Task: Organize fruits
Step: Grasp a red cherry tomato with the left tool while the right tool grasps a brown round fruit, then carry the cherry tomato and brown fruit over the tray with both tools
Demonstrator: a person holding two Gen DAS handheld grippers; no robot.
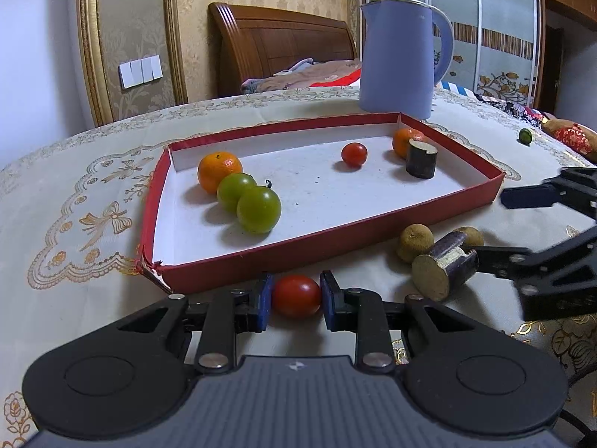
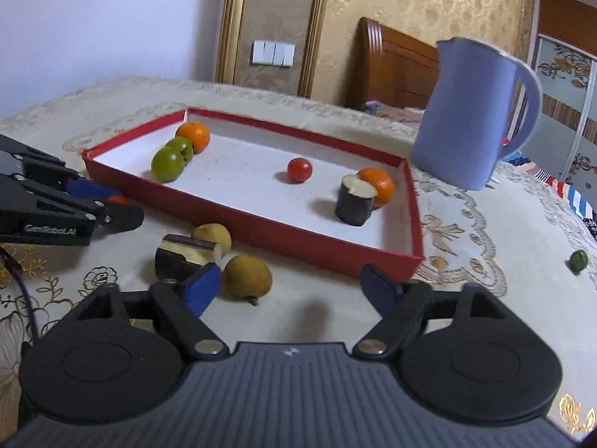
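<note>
My left gripper (image 1: 295, 296) is shut on a red tomato (image 1: 296, 296) just in front of the red tray's near wall (image 1: 335, 242). The tray holds two oranges (image 1: 219, 171), two green fruits (image 1: 258, 210), a small red tomato (image 1: 354, 154) and a dark cut chunk (image 1: 421, 158). My right gripper (image 2: 289, 291) is open and empty above the cloth, next to two brown fruits (image 2: 247, 275) and a second dark chunk (image 2: 181, 255) lying outside the tray (image 2: 261, 226).
A blue kettle (image 1: 401, 58) stands behind the tray, also in the right wrist view (image 2: 472, 115). A small green fruit (image 2: 578, 260) lies alone on the cloth at the right. The table has an embroidered cream cloth (image 1: 74, 201). A bed stands behind.
</note>
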